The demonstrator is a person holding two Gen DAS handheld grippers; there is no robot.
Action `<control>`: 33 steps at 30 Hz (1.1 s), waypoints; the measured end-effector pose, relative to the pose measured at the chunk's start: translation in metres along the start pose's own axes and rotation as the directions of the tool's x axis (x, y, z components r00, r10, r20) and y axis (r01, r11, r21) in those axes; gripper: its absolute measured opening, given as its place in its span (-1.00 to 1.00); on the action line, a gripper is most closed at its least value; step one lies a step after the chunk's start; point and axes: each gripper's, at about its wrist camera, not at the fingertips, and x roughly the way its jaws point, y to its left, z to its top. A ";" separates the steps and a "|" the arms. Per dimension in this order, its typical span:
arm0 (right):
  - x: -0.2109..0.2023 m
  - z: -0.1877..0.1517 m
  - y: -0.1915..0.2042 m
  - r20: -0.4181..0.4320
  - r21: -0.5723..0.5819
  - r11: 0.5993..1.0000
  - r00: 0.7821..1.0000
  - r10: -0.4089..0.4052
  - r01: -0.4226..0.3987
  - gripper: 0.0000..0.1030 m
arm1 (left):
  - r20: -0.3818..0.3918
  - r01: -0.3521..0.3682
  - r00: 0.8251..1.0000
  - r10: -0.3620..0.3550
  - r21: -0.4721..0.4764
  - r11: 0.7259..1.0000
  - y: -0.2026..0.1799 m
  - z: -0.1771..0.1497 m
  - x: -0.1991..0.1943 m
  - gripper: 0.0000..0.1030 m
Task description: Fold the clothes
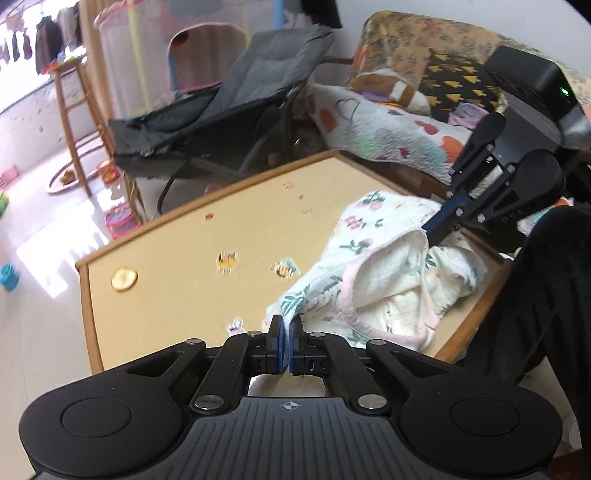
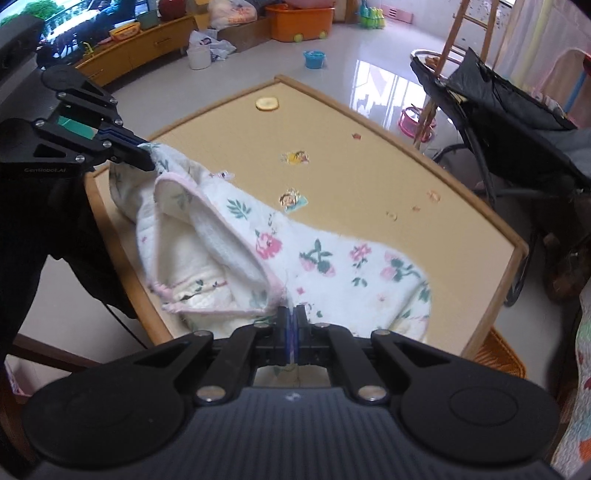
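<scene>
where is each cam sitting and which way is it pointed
Left wrist: sits on the left tool, looking down along it across the table toward a folding chair; the person's dark sleeve shows.
Right wrist: sits on the right tool, looking across the table toward the floor.
Shared: the floral garment, pinched by both, and each sees the other tool.

Tan desk (image 2: pixel 369 155) with a wooden rim, cartoon stickers (image 2: pixel 294 158) stuck on top, 1 round yellow disc (image 2: pixel 267 103) near the far edge. Dark folding lounge chair (image 1: pixel 236 110) just beyond the desk. Wooden stool (image 1: pixel 74 110) near the bright window, clothes hanging (image 1: pixel 44 40) behind it. Sofa with patterned quilt (image 1: pixel 388 133) and cushions beside the desk. Glossy tiled floor (image 2: pixel 362 55) with scattered toys: blue bucket (image 2: pixel 314 59), orange bin (image 2: pixel 300 22), white bucket (image 2: pixel 199 57). Low wooden cabinet (image 2: pixel 147 48) along the wall.
</scene>
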 end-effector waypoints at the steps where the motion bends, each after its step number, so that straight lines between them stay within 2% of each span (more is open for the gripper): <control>1: 0.000 -0.002 0.002 0.005 0.015 1.000 1.000 0.011 -0.011 -0.90 | -0.004 -0.006 1.000 0.006 -0.011 1.000 0.001 -0.002 0.002 -0.96; 5: -0.009 -0.009 0.010 0.024 0.057 0.998 0.999 0.021 -0.022 -0.84 | -0.015 -0.036 0.999 0.036 -0.051 0.998 0.006 -0.010 0.009 -0.96; 8: -0.019 -0.013 0.012 0.049 0.077 0.997 0.999 -0.008 0.004 -0.64 | -0.021 -0.070 0.997 0.068 -0.089 0.994 0.016 -0.016 0.009 -0.96; 10: -0.025 -0.016 0.014 0.065 0.090 0.996 0.998 -0.010 0.004 -0.38 | -0.023 -0.090 0.996 0.088 -0.113 0.990 0.023 -0.019 0.009 -0.95; 12: -0.029 -0.018 0.018 0.075 0.095 0.995 0.997 -0.013 0.005 -0.30 | -0.024 -0.104 0.995 0.102 -0.128 0.986 0.029 -0.022 0.009 -0.95; 18: -0.026 -0.010 0.034 0.062 0.044 0.998 0.998 0.032 -0.035 -0.22 | -0.018 -0.106 0.994 0.105 -0.140 0.984 0.033 -0.022 0.006 -0.95; 24: -0.016 -0.006 0.058 -0.028 -0.096 0.992 0.996 0.083 -0.085 -0.21 | -0.014 -0.102 0.995 0.101 -0.148 0.984 0.031 -0.021 0.008 -0.95; 28: -0.008 -0.009 0.073 -0.085 -0.204 0.976 0.994 0.064 -0.081 -0.21 | -0.009 -0.098 0.995 0.097 -0.159 0.983 0.031 -0.021 0.008 -0.95; 33: 0.004 -0.012 0.082 -0.110 -0.306 0.951 0.994 0.017 -0.050 -0.21 | -0.002 -0.091 0.996 0.092 -0.163 0.982 0.030 -0.021 0.007 -0.95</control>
